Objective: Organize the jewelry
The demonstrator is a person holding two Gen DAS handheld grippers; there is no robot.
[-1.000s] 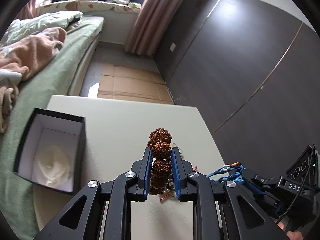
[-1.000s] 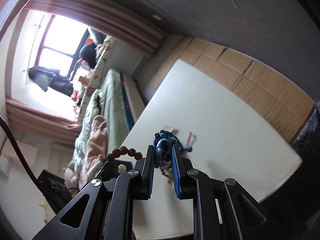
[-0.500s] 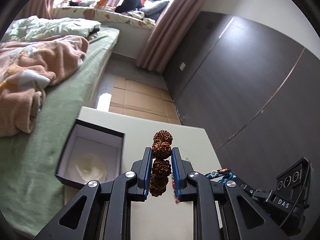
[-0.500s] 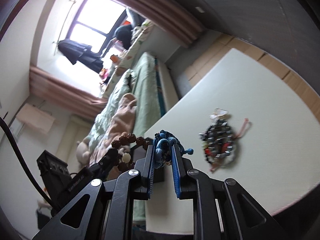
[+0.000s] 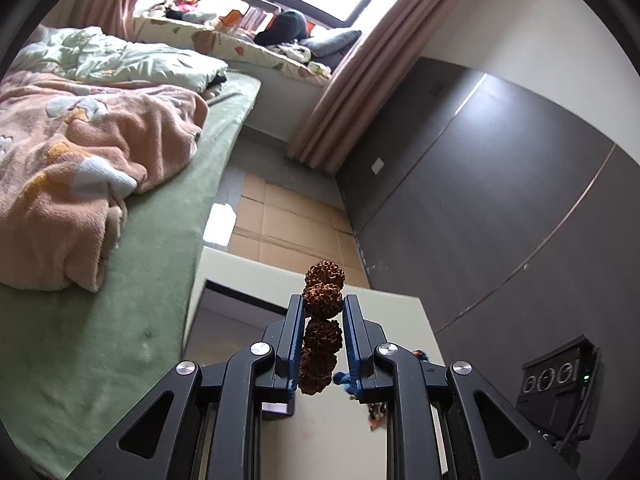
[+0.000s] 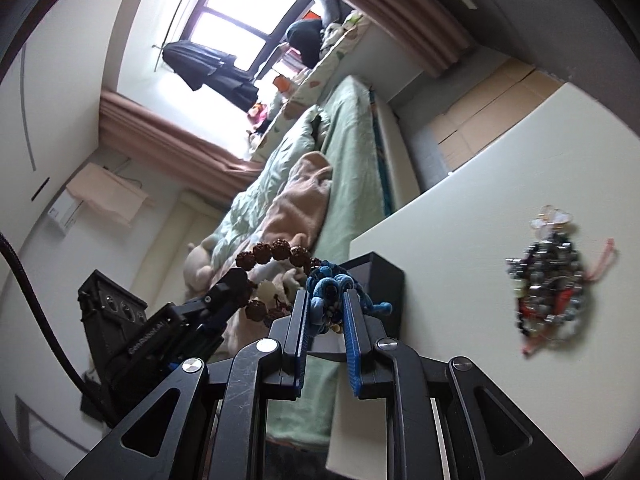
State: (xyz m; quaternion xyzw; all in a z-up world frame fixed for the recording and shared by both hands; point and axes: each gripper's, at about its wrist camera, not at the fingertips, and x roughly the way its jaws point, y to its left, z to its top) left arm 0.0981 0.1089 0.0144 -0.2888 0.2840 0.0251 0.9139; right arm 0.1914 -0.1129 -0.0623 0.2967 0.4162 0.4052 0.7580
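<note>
My left gripper point(image 5: 323, 308) is shut on a brown bead bracelet point(image 5: 322, 320) of large rough seeds and holds it in the air over the black jewelry box point(image 5: 224, 312), which has a white lining. The bracelet also shows in the right wrist view point(image 6: 276, 254). My right gripper point(image 6: 326, 300) is shut on a blue cord bracelet point(image 6: 326, 286) and holds it up beside the box point(image 6: 380, 276). A dark beaded bracelet with red threads point(image 6: 546, 292) lies on the white table point(image 6: 500, 184), to the right of both grippers.
A bed with a green sheet point(image 5: 120, 280) and a pink blanket point(image 5: 80, 168) runs along the table's left side. A dark wall point(image 5: 500, 208) stands to the right. Cardboard point(image 5: 288, 220) covers the floor beyond the table's far edge.
Both grippers have risen and tilted upward with their bracelets still held. The left one has moved left over the box. The dark beaded bracelet stays on the table.
</note>
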